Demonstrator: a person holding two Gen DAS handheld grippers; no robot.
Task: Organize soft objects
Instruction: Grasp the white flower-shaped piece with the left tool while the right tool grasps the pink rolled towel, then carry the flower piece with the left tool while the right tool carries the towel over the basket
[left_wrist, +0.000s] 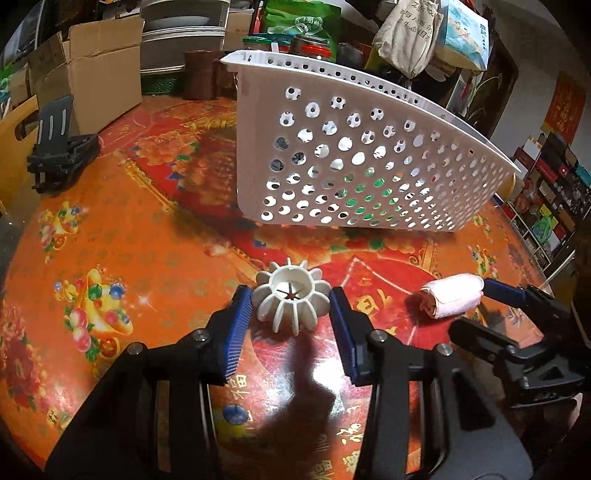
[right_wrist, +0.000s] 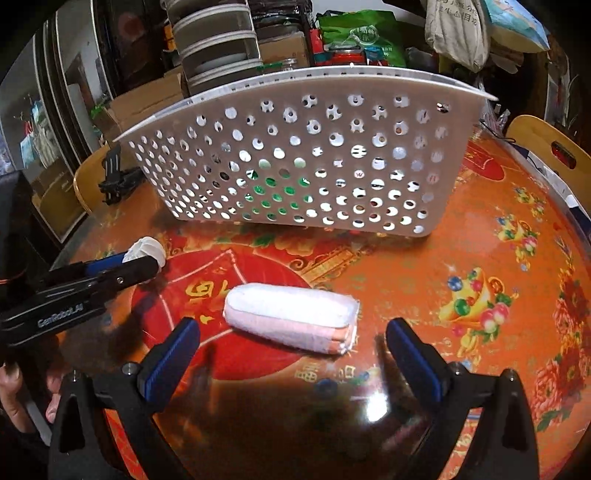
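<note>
A round table fills both views, covered in a glossy orange and red cloth printed with flowers, gold ingots and Chinese characters, the sheen throwing back lamp glare near the lower edge. At centre of the left wrist view the left gripper is clamped on a white ribbed ball, its blue pads pressing both sides. At lower centre of the right wrist view the right gripper stands wide apart, astride a rolled white and pink towel lying on the cloth, touching neither pad. Behind, a white perforated basket rests on the table. Upper left of the left view holds cardboard boxes and a black stand; the background is crowded with bags, jars and shelving.
</note>
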